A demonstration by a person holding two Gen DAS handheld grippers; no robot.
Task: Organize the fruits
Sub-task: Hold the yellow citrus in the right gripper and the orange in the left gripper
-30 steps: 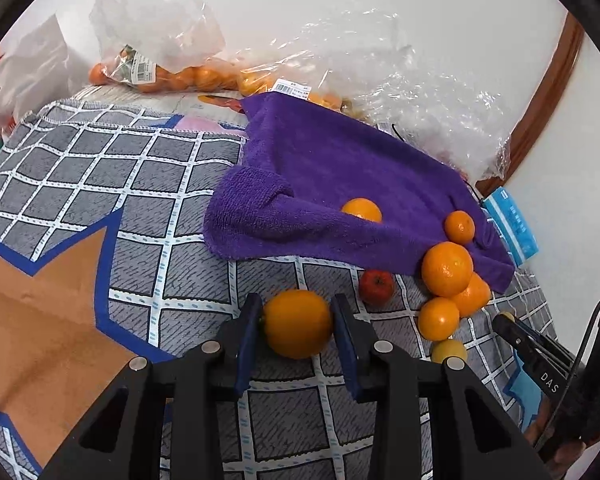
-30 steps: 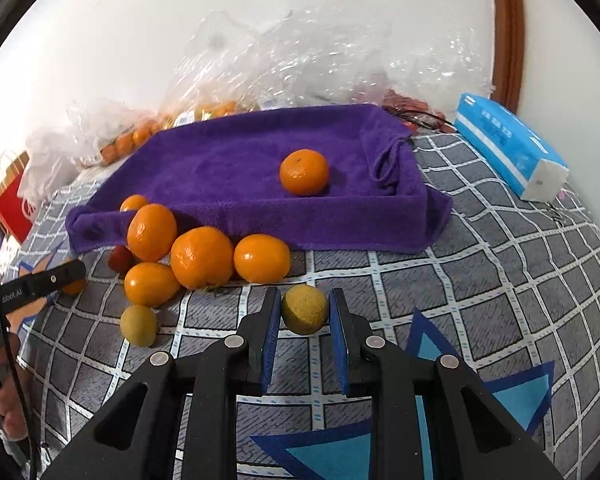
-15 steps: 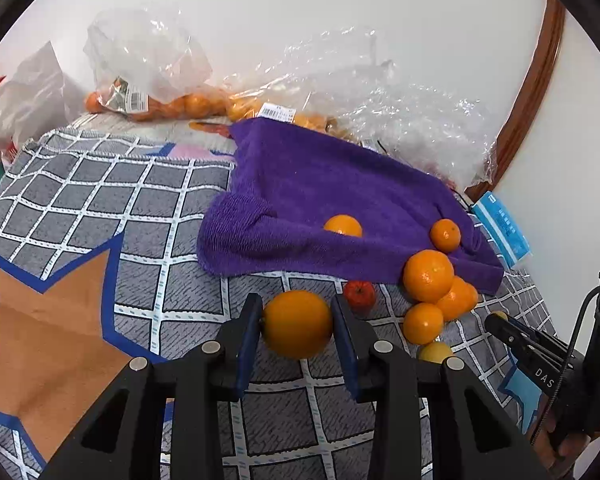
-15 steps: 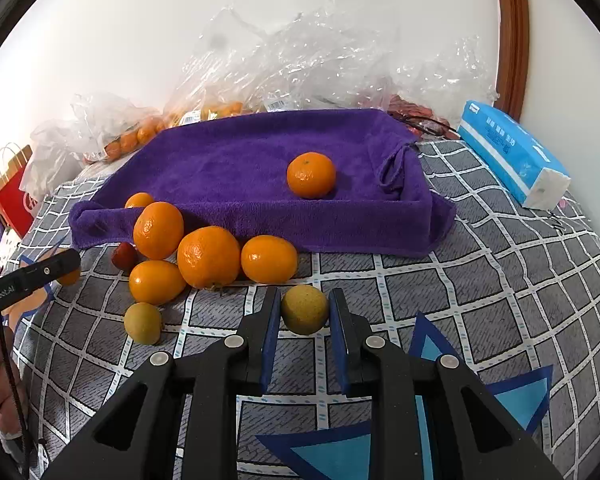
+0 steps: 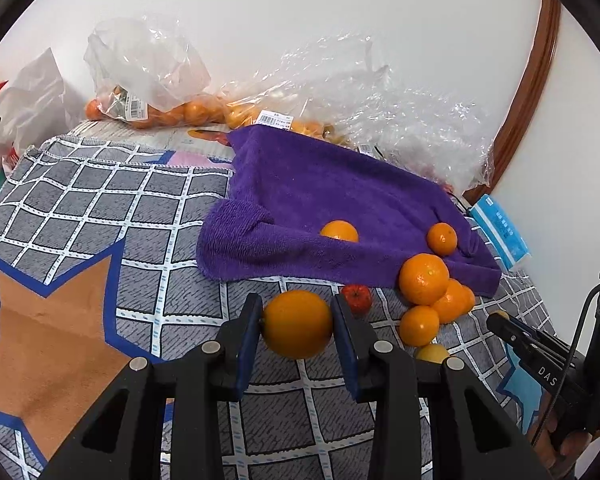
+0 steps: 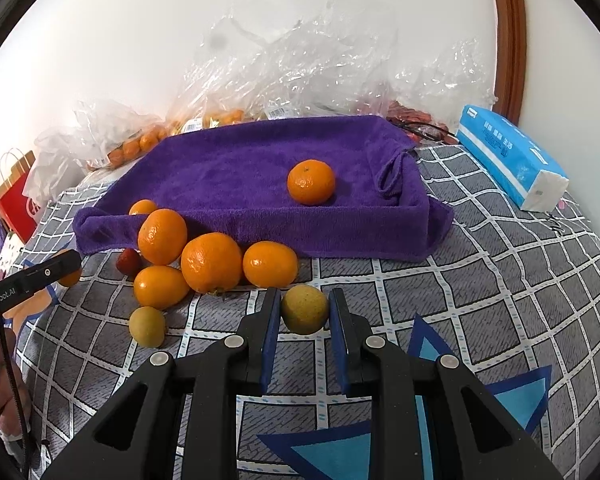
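Note:
My left gripper [image 5: 297,322] is shut on a large orange [image 5: 297,325] and holds it above the checked cloth, short of the purple towel [image 5: 324,196]. My right gripper [image 6: 304,310] is shut on a yellow-green fruit [image 6: 305,309] near the towel's [image 6: 260,168] front edge. One mandarin [image 6: 311,182] lies on the towel; another [image 5: 339,232] sits in its front fold. Several oranges [image 6: 211,262], a small red fruit [image 5: 357,297] and a second yellow-green fruit [image 6: 148,326] lie clustered in front of the towel.
Clear plastic bags [image 5: 148,80] with more oranges line the back wall. A blue tissue pack [image 6: 512,160] lies at the right of the towel. A red paper bag [image 6: 18,196] stands at the far left. The grey checked cloth [image 5: 100,208] covers the table.
Both grippers have lifted slightly and drawn back with their fruit still held. The left one's view now takes in more of the table.

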